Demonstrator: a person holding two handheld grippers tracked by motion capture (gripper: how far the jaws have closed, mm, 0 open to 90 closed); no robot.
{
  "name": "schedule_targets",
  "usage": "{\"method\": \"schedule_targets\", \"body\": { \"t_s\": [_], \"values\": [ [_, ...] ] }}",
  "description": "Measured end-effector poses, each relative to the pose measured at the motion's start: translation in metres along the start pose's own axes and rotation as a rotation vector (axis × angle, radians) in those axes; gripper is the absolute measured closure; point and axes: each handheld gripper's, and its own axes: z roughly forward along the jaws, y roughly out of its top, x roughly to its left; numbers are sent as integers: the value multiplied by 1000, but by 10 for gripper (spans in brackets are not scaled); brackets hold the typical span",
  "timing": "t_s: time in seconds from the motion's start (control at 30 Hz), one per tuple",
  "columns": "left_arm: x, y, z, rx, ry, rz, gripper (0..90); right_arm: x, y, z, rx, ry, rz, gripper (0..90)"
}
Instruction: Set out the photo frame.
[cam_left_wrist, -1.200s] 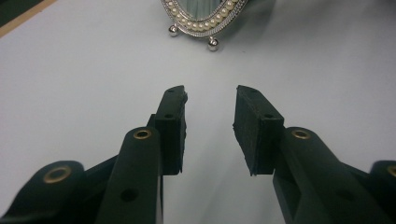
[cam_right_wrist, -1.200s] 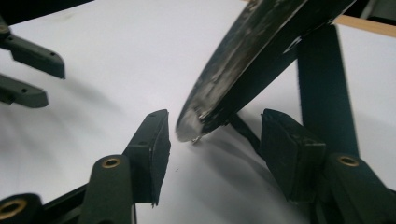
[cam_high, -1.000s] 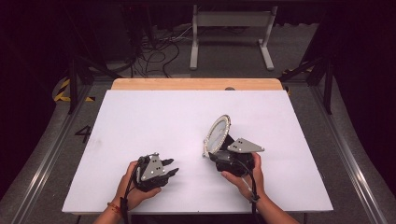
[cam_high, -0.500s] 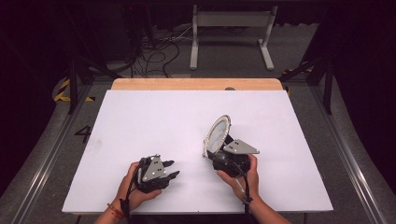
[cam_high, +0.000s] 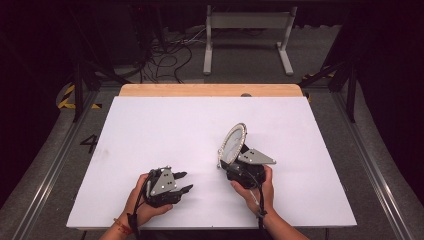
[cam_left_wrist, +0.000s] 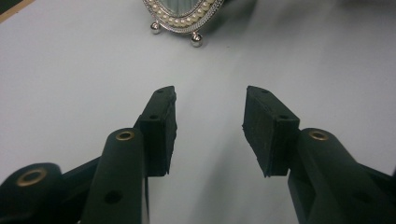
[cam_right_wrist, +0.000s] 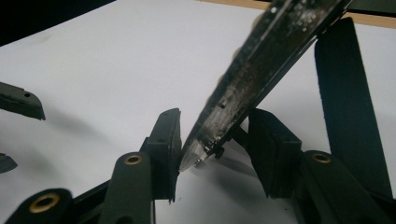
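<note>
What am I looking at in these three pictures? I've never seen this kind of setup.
A person sits at a white table with a hand-held two-jaw gripper in each hand; there is no robot arm. The high view looks down from above: the left gripper is at left, the right gripper at right. The other two pictures come from cameras riding on the grippers, looking along their black jaws. The left gripper view shows its jaws apart with nothing between them, and ahead the foot of a small oval mirror with a pearl-trimmed frame. In the right gripper view the mirror's edge slants between the jaws, touching the left one; I cannot tell whether they grip it.
</note>
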Motion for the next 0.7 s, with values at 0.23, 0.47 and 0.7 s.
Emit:
{"method": "schedule_targets", "body": {
  "t_s": [0.23, 0.47, 0.7],
  "values": [
    [5, -3, -4, -2, 24, -11, 524, -4, -1, -3, 12, 34, 0, 594],
    [9, -5, -6, -4, 38, -24, 510, -9, -2, -9, 27, 68, -9, 613],
    [9, -4, -6, -6, 39, -25, 503, -14, -3, -17, 46, 110, -18, 634]
  ]
}}
